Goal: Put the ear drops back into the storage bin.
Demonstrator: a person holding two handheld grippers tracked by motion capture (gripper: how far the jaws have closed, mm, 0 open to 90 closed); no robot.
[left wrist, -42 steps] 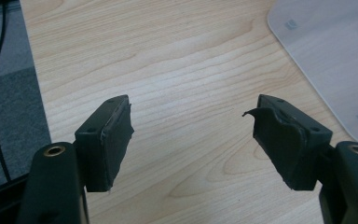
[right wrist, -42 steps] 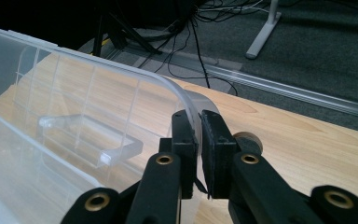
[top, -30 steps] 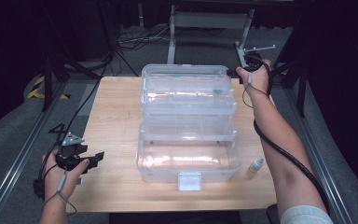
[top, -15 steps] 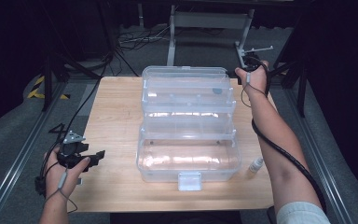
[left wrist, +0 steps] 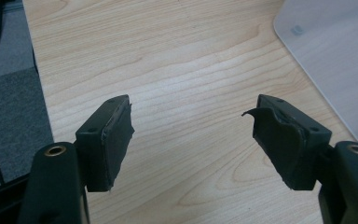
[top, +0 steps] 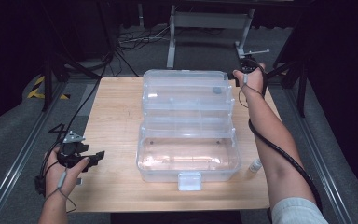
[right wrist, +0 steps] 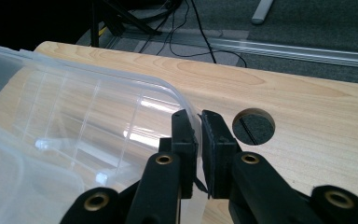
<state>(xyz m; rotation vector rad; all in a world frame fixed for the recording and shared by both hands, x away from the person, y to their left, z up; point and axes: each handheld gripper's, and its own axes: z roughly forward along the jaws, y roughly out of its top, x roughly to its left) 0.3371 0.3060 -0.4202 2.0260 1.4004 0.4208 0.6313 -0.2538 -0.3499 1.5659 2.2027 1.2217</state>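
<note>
A clear plastic tiered box (top: 186, 161) stands open in the middle of the wooden table (top: 116, 116), its lid (top: 184, 86) folded back to the far side. My right gripper (top: 240, 75) is at the lid's far right corner. In the right gripper view its jaws (right wrist: 199, 122) are shut on the lid's thin clear rim (right wrist: 121, 79). My left gripper (top: 98, 156) hovers low over the table's near left part, apart from the box. Its jaws (left wrist: 193, 126) stand open with only bare wood between them, and a box corner (left wrist: 335, 60) lies to their right.
A small white bottle (top: 255, 165) stands on the table by the box's near right corner. A round cable hole (right wrist: 254, 126) is cut in the tabletop just beyond the right jaws. Metal rails and cables run along the floor around the table.
My right hand has sunk a little with the lid rim in its jaws. The left gripper has stayed where it was.
</note>
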